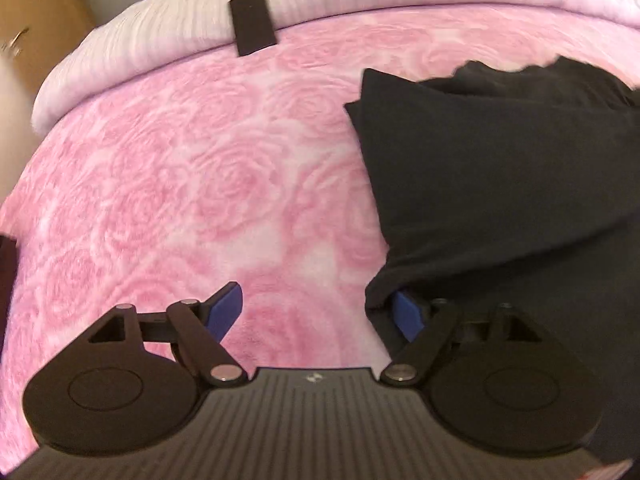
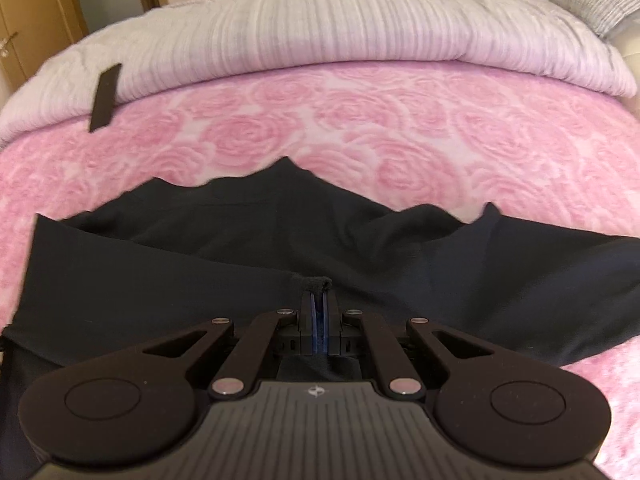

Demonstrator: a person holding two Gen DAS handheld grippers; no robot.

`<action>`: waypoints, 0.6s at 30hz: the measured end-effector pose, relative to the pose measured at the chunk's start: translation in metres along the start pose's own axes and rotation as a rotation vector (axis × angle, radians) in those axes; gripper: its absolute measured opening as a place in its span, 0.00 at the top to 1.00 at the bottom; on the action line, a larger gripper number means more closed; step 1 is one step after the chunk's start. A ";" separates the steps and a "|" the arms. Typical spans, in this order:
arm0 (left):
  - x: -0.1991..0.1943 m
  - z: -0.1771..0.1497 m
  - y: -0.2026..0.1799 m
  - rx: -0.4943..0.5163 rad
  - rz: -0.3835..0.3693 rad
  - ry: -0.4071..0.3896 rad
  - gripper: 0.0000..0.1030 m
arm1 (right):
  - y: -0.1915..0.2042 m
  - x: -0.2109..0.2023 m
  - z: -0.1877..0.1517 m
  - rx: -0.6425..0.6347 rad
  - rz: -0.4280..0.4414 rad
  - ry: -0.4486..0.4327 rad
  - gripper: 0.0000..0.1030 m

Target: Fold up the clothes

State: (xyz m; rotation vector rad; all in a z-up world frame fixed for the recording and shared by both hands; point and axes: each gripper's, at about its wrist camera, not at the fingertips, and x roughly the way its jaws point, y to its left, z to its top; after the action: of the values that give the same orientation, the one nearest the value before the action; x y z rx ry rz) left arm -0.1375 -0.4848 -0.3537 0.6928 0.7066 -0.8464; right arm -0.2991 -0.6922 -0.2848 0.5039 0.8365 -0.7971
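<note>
A black garment lies on the pink rose-patterned blanket, filling the right side of the left wrist view. My left gripper is open, with its blue pads wide apart; the garment's edge drapes over the right pad. In the right wrist view the same garment spreads across the blanket. My right gripper is shut on a bunched fold of the garment just past its fingertips.
A pale ribbed duvet is rolled along the far side of the bed. A flat dark rectangular object leans on the duvet edge; it also shows in the right wrist view. Wooden cabinets stand at the far left.
</note>
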 end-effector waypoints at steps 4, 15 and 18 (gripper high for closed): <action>-0.001 0.002 0.001 -0.007 -0.022 0.011 0.25 | 0.000 -0.006 0.005 -0.060 -0.008 -0.025 0.97; -0.039 0.016 0.029 0.172 -0.165 -0.140 0.27 | -0.020 0.018 -0.009 -0.032 -0.110 0.078 0.72; -0.025 0.044 0.024 0.207 -0.233 -0.175 0.27 | -0.022 0.011 -0.017 0.028 -0.148 0.046 0.60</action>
State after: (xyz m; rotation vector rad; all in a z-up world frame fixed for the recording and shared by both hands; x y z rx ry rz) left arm -0.1169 -0.4967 -0.3028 0.7188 0.5523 -1.1924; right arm -0.3196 -0.6991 -0.3053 0.4906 0.9141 -0.9368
